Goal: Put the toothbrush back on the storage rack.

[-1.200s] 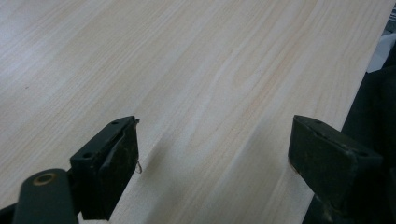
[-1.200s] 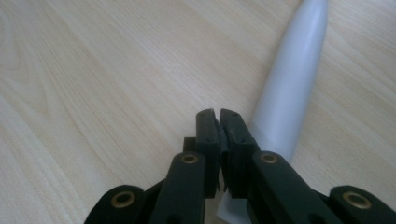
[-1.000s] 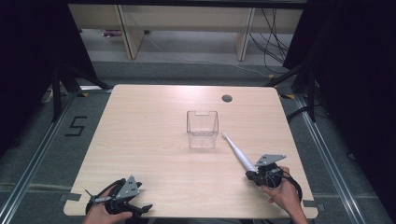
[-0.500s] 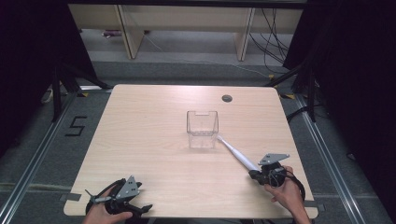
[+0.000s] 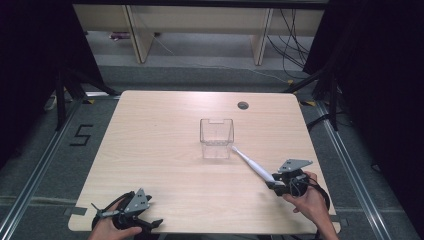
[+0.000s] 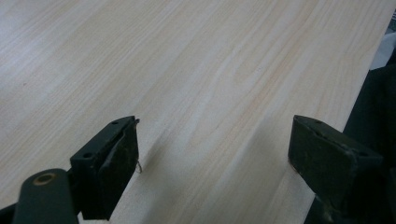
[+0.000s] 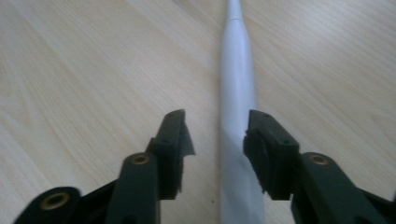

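Note:
A white electric toothbrush [image 5: 252, 165] lies on the wooden table [image 5: 150, 150], its thin head end touching the front right corner of a clear plastic container [image 5: 216, 137] at mid-table. My right gripper [image 5: 278, 185] sits at the handle's near end. In the right gripper view its jaws straddle the toothbrush handle [image 7: 238, 93]: the handle rests against the right jaw, with a gap to the left one, so the right gripper [image 7: 217, 135] is open. My left gripper [image 5: 152, 222] rests at the table's front left edge. In its own view the left gripper [image 6: 215, 154] is wide open over bare wood.
A dark round cable hole [image 5: 243, 105] sits near the table's far edge. Black curtains flank both sides, and shelving legs with cables stand behind the table. Floor rails run along the table's left and right.
The toothbrush has swung left and come down, so its head now meets the container's corner. The right hand shifted slightly right. The left gripper stayed put.

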### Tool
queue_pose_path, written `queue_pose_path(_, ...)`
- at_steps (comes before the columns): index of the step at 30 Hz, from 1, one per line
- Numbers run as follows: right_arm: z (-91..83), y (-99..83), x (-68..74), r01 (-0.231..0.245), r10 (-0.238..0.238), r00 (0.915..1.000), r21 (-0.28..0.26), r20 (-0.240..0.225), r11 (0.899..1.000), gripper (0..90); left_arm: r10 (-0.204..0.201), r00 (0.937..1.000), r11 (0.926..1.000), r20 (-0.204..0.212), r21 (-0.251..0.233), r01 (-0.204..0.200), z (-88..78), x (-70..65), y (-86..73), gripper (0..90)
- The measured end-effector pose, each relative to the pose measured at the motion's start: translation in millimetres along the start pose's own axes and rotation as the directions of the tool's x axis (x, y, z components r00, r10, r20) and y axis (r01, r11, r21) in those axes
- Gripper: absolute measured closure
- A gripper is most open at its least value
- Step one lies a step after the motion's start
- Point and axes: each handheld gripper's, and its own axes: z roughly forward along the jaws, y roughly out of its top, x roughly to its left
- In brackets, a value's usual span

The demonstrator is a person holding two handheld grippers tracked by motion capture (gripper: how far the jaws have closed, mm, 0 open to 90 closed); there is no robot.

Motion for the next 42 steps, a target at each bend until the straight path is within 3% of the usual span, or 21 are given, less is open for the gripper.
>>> queue_pose_path(1, 1.7, 5.5, -2.0, 0.009, -0.009, 0.9998, 0.020, 0.015, 1.000, 53.8, -0.021, 0.9998, 0.9998, 0.001, 0.000, 0.021, 0.8, -0.7, -0.6, 15.7)
queue_pose_path(2, 1.2, 8.4, -1.6, -0.019, 0.018, 0.9998, 0.049, 0.013, 0.999, 51.6, -0.017, 0.9998, 0.9998, -0.003, -0.003, 0.017, 0.0, -1.2, -0.6, 15.7)
queue_pose_path(5, 3.6, 17.8, -3.6, -0.019, 0.017, 0.9997, 0.090, 0.016, 0.996, 47.7, -0.017, 0.9998, 0.9998, 0.006, 0.004, 0.017, -0.2, -0.4, -0.3, 15.7)
queue_pose_path(8, 6.7, 23.2, -5.0, -0.028, 0.025, 0.9992, 0.077, 0.031, 0.997, 45.5, -0.001, 1.0000, 1.0000, -0.004, -0.002, 0.001, -0.5, 0.0, -0.6, 15.7)
queue_pose_path(11, 10.7, 34.3, -10.0, -0.024, 0.021, 0.9995, 0.109, 0.023, 0.994, 44.3, -0.004, 1.0000, 1.0000, -0.007, -0.003, 0.004, -0.2, 0.7, -0.8, 15.7)
queue_pose_path(12, 14.6, 40.1, -12.1, -0.029, 0.026, 0.9995, 0.146, 0.020, 0.989, 43.4, -0.004, 1.0000, 1.0000, -0.007, -0.003, 0.004, -0.1, 0.8, -0.8, 15.7)
queue_pose_path(13, 14.6, 40.1, -12.1, -0.029, 0.026, 0.9995, 0.146, 0.020, 0.989, 43.4, -0.004, 1.0000, 1.0000, -0.007, -0.003, 0.004, -0.1, 0.8, -0.8, 15.7)
queue_pose_path(14, 17.6, 46.3, -12.2, -0.052, 0.051, 0.9986, 0.188, 0.011, 0.981, 43.5, -0.006, 1.0000, 1.0000, -0.006, -0.003, 0.006, 0.0, 0.7, -0.7, 15.7)
queue_pose_path(15, 17.6, 46.3, -12.2, -0.052, 0.051, 0.9986, 0.188, 0.011, 0.981, 43.5, -0.006, 1.0000, 1.0000, -0.006, -0.003, 0.006, 0.0, 0.7, -0.7, 15.7)
queue_pose_path(16, 22.2, 51.1, -11.8, -0.070, 0.070, 0.9975, 0.227, 0.009, 0.971, 43.5, -0.006, 0.9999, 1.0000, -0.009, -0.004, 0.006, -0.3, 0.8, -0.8, 15.7)
queue_pose_path(19, 27.0, 54.6, -12.4, -0.069, 0.070, 0.9975, 0.260, 0.008, 0.963, 44.2, -0.010, 0.9999, 0.9999, -0.007, -0.006, 0.010, -0.5, 0.8, -1.1, 15.7)
queue_pose_path(20, 31.3, 57.0, -15.2, -0.033, 0.033, 0.9995, 0.266, 0.006, 0.964, 44.4, -0.005, 0.9999, 1.0000, -0.009, -0.001, 0.005, -0.8, 1.2, -1.1, 15.7)
queue_pose_path(25, 38.7, 61.4, -16.5, -0.015, 0.019, 0.9998, 0.283, -0.011, 0.959, 45.8, -0.004, 1.0000, 1.0000, -0.001, 0.002, 0.004, -1.2, 1.2, -0.4, 15.7)
queue_pose_path(28, 47.2, 65.9, -18.4, 0.021, -0.012, 0.9995, 0.308, -0.029, 0.951, 46.0, -0.005, 1.0000, 1.0000, -0.006, 0.006, 0.005, -0.8, 1.7, -0.8, 15.7)
queue_pose_path(29, 47.4, 66.8, -17.4, 0.003, 0.003, 0.9998, 0.325, -0.018, 0.946, 46.2, -0.005, 1.0000, 1.0000, -0.006, 0.006, 0.005, -0.8, 1.7, -0.8, 15.7)
queue_pose_path(31, 49.4, 67.7, -17.5, 0.004, 0.003, 0.9998, 0.328, -0.020, 0.945, 46.7, -0.004, 1.0000, 1.0000, 0.000, 0.003, 0.004, -0.9, 1.3, -0.6, 15.7)
queue_pose_path(33, 53.6, 69.4, -19.2, 0.026, -0.016, 0.9994, 0.336, -0.032, 0.942, 46.9, -0.002, 1.0000, 1.0000, 0.000, 0.003, 0.002, -1.0, 1.3, -0.5, 15.7)
queue_pose_path(34, 56.2, 70.9, -19.0, 0.011, -0.002, 0.9996, 0.360, -0.027, 0.933, 47.3, -0.004, 1.0000, 1.0000, -0.001, 0.004, 0.004, -1.2, 1.4, -0.5, 15.7)
queue_pose_path(35, 56.2, 70.9, -19.0, 0.011, -0.002, 0.9996, 0.360, -0.027, 0.933, 47.3, -0.004, 1.0000, 1.0000, -0.001, 0.004, 0.004, -1.2, 1.4, -0.5, 15.7)
queue_pose_path(36, 59.3, 72.3, -20.4, 0.048, -0.034, 0.9984, 0.358, -0.044, 0.932, 48.3, -0.004, 1.0000, 1.0000, -0.002, 0.004, 0.004, -1.2, 1.4, -0.6, 15.7)
queue_pose_path(42, 63.9, 80.0, -17.7, 0.038, -0.025, 0.9990, 0.389, -0.037, 0.920, 53.0, -0.003, 1.0000, 1.0000, 0.000, 0.003, 0.003, -1.1, 1.3, -0.5, 15.7)
